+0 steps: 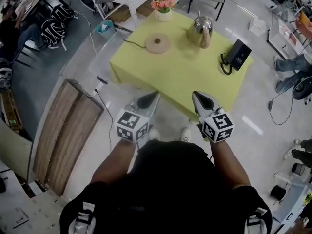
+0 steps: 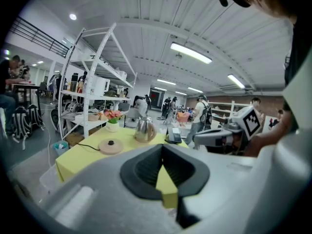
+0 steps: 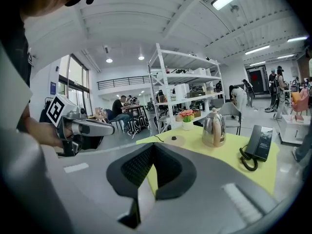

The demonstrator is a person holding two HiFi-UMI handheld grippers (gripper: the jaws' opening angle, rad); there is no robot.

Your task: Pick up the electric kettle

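The electric kettle (image 1: 200, 31) stands on the tabletop's (image 1: 146, 69) far side, ahead of the right hand-held gripper (image 1: 197, 97), which is nearer than the left hand-held gripper (image 1: 154, 96). Both are pressed together, empty.

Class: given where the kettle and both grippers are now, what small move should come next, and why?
Probably carry the right gripper forward across the table toward the kettle, opening its jaws: the kettle stands at the far side beside its base, handle toward the person, while this gripper is shut near the front edge.
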